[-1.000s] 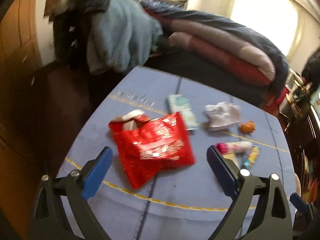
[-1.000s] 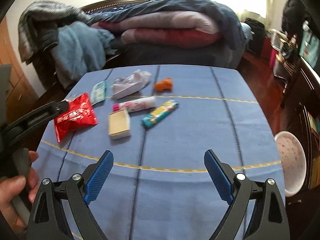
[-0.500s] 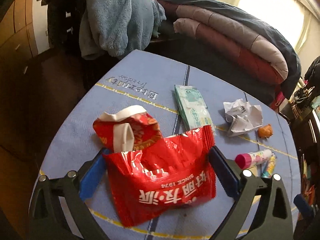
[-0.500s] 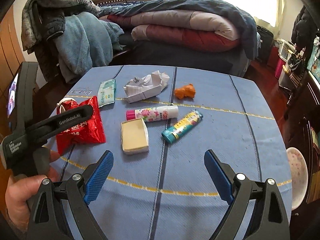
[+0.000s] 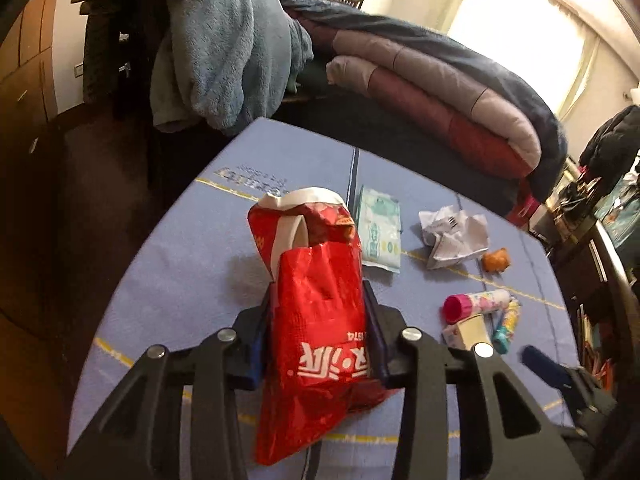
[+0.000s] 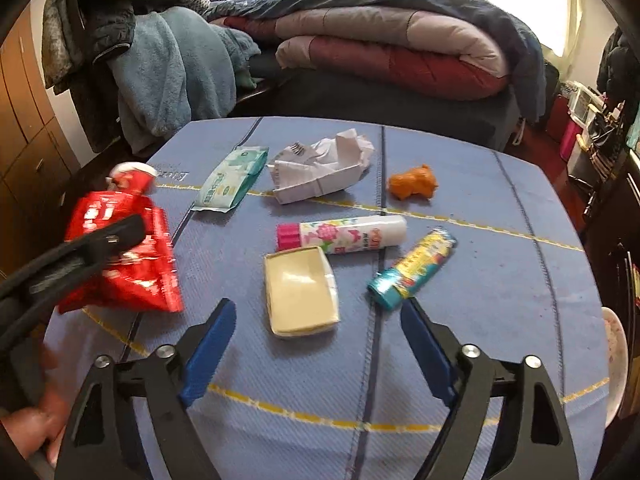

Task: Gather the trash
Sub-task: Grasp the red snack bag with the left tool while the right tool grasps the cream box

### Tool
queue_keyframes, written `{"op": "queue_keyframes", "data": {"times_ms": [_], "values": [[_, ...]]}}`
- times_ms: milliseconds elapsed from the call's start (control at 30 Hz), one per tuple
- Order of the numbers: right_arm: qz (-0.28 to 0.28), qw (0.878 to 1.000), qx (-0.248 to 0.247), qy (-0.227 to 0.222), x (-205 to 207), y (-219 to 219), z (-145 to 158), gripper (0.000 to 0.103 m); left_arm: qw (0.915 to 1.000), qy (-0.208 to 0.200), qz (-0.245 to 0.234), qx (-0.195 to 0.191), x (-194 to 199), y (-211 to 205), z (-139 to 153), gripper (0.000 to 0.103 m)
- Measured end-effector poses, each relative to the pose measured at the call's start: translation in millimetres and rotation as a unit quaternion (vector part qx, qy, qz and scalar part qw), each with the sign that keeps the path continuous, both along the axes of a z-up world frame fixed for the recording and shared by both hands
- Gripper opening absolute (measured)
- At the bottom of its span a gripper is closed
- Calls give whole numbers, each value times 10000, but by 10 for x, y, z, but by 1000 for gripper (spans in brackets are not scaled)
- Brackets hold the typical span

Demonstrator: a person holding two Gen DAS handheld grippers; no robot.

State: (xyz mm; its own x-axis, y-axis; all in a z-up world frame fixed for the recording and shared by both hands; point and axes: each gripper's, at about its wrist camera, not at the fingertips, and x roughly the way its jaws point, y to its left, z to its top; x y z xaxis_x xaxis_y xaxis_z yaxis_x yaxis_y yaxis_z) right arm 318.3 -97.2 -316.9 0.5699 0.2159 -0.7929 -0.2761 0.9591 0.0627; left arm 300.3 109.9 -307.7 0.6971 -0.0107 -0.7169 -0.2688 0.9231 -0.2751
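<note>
Left gripper (image 5: 318, 344) pinching red snack bag (image 5: 316, 320) mid-body, at table's (image 6: 500, 264) 9 o'clock edge. Bag light, crinkly, slippery foil; grip crumpled middle. Right gripper (image 6: 316, 340) spread, small box (image 6: 300, 290) at 12 o'clock.

We see a glossy, crinkled foil snack bag (image 5: 316, 320) between matt black plastic arms with blue pads (image 6: 208, 352). The table (image 6: 480, 320) wears a matt, woven blue cloth. On it lie crumpled white paper (image 6: 324, 168), a shiny plastic tube (image 6: 344, 234) and a smooth cream box (image 6: 300, 292).
</note>
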Motion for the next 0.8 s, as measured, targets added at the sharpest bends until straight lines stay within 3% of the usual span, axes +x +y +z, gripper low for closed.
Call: {"op": "queue_keyframes", "data": {"times_ms": [100, 267, 333, 567, 800], "values": [[27, 9999, -52, 98, 60, 66, -64, 67, 9999, -121, 3, 2, -96, 49, 85, 40], [15, 9998, -134, 140, 96, 116, -129, 58, 9998, -187, 9, 16, -164, 70, 177, 40], [18, 9998, -155, 113, 87, 119, -125, 42, 9998, -206, 21, 19, -177, 72, 195, 40], [101, 9999, 51, 114, -9, -24, -49, 41, 9997, -247, -67, 40, -252, -10, 267, 40], [-10, 9995, 317, 46, -207, -361, 121, 41, 9977, -435, -501, -138, -430, -191, 452, 41]]}}
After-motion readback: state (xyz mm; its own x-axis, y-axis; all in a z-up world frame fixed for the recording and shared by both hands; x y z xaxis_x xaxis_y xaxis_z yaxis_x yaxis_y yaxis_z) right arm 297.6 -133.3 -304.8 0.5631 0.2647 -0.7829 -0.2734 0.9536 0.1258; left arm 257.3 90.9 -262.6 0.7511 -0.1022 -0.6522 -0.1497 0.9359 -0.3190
